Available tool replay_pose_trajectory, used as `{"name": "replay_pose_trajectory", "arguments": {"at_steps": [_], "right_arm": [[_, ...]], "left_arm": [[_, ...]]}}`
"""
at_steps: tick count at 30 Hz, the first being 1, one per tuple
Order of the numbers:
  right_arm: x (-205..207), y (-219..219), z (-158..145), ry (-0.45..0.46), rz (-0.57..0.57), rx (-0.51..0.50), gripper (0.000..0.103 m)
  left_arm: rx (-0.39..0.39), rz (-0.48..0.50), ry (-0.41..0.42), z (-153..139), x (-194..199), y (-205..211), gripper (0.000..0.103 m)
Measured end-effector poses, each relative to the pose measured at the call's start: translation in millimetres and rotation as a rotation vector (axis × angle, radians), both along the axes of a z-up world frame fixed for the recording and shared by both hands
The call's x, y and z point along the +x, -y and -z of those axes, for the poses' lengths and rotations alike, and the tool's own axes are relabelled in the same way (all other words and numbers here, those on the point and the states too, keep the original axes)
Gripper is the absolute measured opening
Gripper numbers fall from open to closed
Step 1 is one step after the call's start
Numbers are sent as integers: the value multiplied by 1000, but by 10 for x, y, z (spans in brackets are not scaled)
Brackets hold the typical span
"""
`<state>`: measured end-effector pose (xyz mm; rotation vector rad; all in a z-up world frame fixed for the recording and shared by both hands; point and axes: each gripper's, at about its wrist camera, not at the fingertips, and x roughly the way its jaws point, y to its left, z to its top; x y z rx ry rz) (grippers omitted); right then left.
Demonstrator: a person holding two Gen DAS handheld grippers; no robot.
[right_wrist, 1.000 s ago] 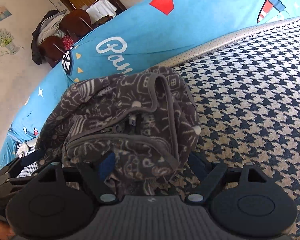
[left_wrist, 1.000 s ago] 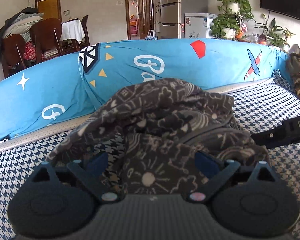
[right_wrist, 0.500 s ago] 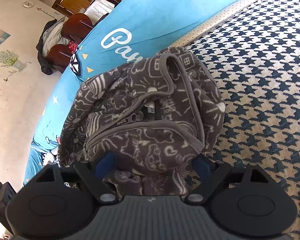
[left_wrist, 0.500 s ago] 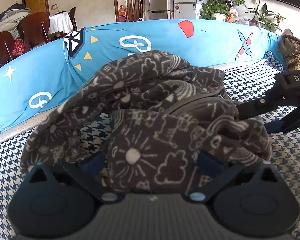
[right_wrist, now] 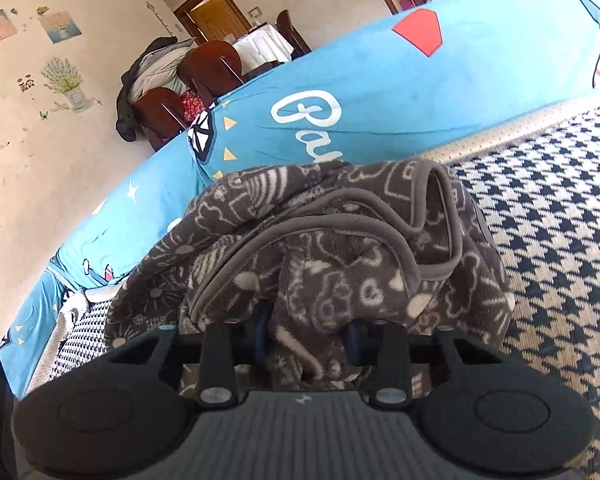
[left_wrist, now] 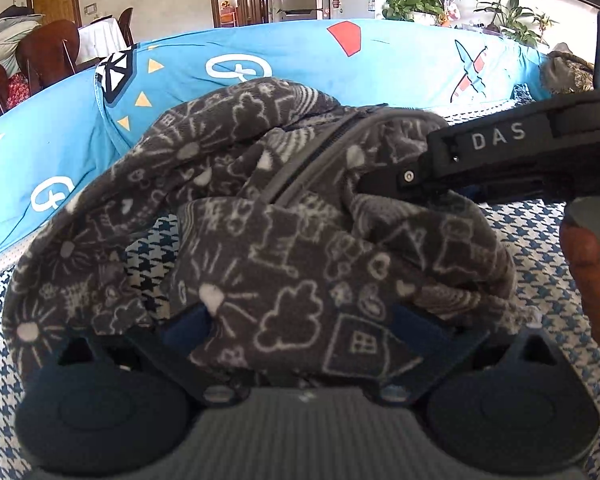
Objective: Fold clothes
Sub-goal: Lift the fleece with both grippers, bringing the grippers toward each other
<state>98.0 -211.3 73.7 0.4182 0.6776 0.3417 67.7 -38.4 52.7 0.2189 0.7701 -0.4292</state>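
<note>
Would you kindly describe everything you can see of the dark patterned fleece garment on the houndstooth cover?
The fleece garment looks like soft, fuzzy dark grey-brown fabric printed with pale doodles: houses, clouds, hearts, sunbursts. Grey binding edges it, and a zipper runs along one opening. It lies crumpled in a loose heap, unfolded, on the houndstooth cover before the blue cushion. The right gripper is closing, with a fold of fabric between its fingers; the left gripper stands wide with fabric bunched between its fingers.

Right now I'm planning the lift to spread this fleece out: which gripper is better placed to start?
Right, probably. The right gripper is closing with a fold of the fleece between its pads; the left gripper stands wide open around fabric.
</note>
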Motion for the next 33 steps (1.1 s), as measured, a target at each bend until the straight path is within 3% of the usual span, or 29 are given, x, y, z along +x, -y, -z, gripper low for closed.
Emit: {"name": "replay_pose_trajectory", "arguments": {"at_steps": [6,11,20,25,28,33], "right_arm": [[4,1,-239,128,-36,27,22],[-11,-20,-406,208,-74,52,22],[-10,45,-521,263,-77,43,22],[27,96,-581,290,-40,38,22],[45,113,-619,291,0,21,27],[23,342,-668,295,65,11,29]], "left_arm": [[-37,-26,5,-27,91,69,102],[-118,-60,13,-101,218,112,102],[-185,-103,76,-211,446,337,102],[-170,-133,153,-262,590,445,102],[-134,-172,184,-259,753,502,102],[-136,-277,168,-225,1108,429,99]]}}
